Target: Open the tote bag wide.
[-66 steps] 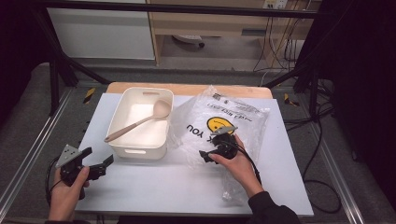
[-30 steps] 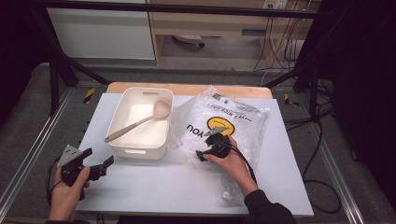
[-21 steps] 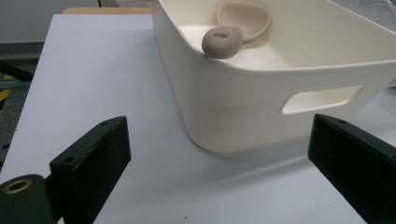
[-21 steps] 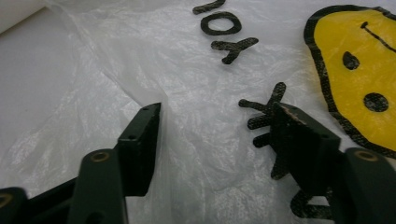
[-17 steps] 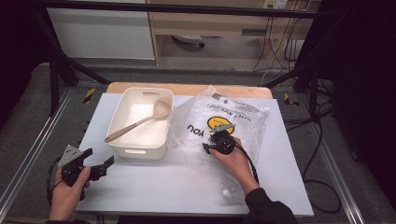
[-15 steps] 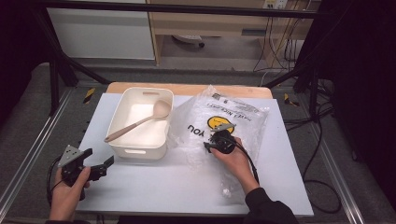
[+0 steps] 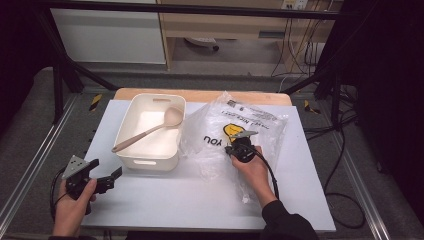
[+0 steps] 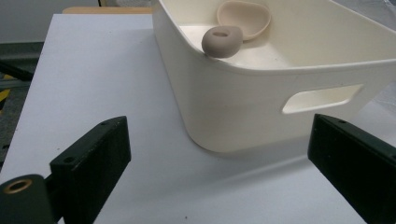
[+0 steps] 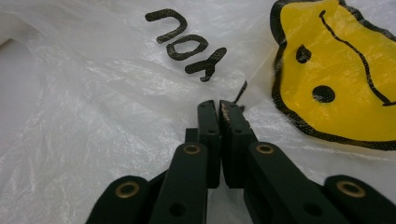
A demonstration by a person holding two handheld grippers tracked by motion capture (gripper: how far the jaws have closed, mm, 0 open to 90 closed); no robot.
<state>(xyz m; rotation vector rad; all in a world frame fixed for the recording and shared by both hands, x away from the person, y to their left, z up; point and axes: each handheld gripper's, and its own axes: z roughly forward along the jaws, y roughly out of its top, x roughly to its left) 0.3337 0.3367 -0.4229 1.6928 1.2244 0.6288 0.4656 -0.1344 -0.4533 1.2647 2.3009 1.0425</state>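
**Plastic bag under closed right jaws**

Clear plastic is crinkling beneath the right gripper (image 7: 235,149), whose jaws are pressing together over the bag (image 7: 260,125) near the printed "YOU" and yellow face; whether any film is caught between them I cannot tell. The bag is lying toward the table's (image 7: 200,200) far right corner. The left gripper (image 7: 102,181) is hovering at the near left corner, jaws spread wide, facing the white bin (image 8: 261,93). A spoon (image 7: 150,131) is resting in it.

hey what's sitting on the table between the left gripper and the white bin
Nothing. In the left gripper view, bare table runs from the open jaws up to the bin. The high view agrees: the left gripper sits just short of the bin's near wall.
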